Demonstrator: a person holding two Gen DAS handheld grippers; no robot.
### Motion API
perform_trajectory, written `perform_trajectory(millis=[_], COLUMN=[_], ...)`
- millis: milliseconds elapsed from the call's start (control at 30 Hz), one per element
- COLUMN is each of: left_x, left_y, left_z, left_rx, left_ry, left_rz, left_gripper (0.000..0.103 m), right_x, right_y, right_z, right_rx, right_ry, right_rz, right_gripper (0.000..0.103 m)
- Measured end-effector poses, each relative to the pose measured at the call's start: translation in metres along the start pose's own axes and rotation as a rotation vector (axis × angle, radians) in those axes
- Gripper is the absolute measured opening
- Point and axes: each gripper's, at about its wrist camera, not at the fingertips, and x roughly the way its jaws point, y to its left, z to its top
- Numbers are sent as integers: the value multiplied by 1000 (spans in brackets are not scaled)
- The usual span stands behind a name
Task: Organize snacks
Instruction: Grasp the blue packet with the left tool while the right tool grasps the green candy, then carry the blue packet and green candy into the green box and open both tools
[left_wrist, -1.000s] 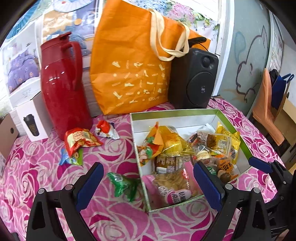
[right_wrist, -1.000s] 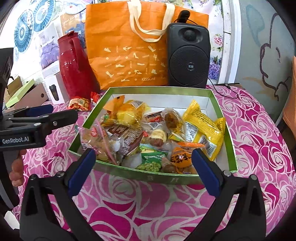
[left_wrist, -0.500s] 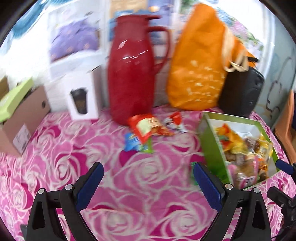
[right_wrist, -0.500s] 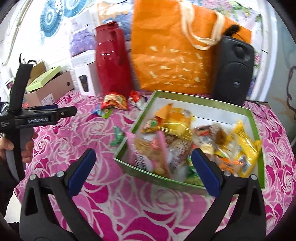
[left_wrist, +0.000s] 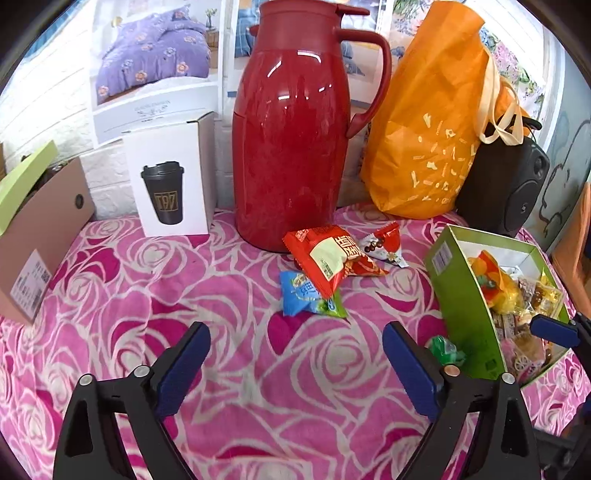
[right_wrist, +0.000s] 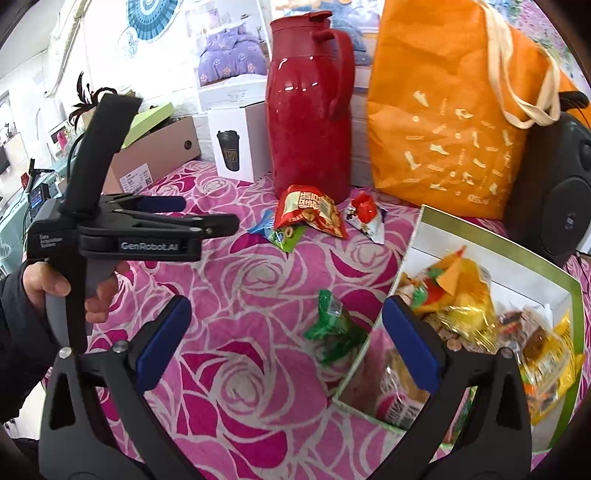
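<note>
A green box (left_wrist: 461, 291) (right_wrist: 570, 295) filled with several snack packets stands on the right of the rose-patterned cloth. Loose on the cloth lie a red packet (left_wrist: 330, 258) (right_wrist: 310, 212), a blue-green packet (left_wrist: 306, 297) (right_wrist: 282, 234) partly under it, a small red-and-white packet (left_wrist: 384, 245) (right_wrist: 364, 214), and a green packet (left_wrist: 445, 349) (right_wrist: 332, 328) beside the box wall. My left gripper (left_wrist: 297, 369) (right_wrist: 207, 214) is open and empty, facing the loose packets from the near side. My right gripper (right_wrist: 286, 339) is open and empty over the cloth, left of the green packet.
A red thermos jug (left_wrist: 291, 140) stands right behind the loose packets. Beside it are a white cup carton (left_wrist: 171, 177), an orange tote bag (left_wrist: 432, 122) and a black speaker (left_wrist: 506, 184). A cardboard box (left_wrist: 37, 236) sits at the left edge. A hand (right_wrist: 55, 288) holds the left gripper.
Both views have swung left, away from the box and toward the loose packets by the jug. The left gripper has moved closer to them. Both grippers have stayed open.
</note>
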Motion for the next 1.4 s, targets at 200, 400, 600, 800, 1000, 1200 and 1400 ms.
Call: perform_trajectory(millis=[200,400,600,800,1000,1200,1400], left_x=[36,74,96,99,71,16,-26], left_y=[0,-6,-6,-5,-2,-8,-14], left_z=[8,14,21,18,7,-16,-62], left_rx=[29,49,32,31,30,49,61], left_ry=[68,121,148,163,141,115,161], left_rz=[-28,0,-7,-65,-64,-95,-130], left_gripper=[81,75,54,33,32,32,32], right_x=[27,54,81,95,62,23,1], right_y=[2,-1,2,10,-4,-2,13], right_z=[8,12,7,-5,1,-10,-53], right_rx=[-35,-111,-223,-342,-140,-9,4], right_ry=[61,168,280,383,274,209,248], right_rz=[-4,-46,-114,-226,-80,94,133], right_gripper=[87,71,48,20,17,17,17])
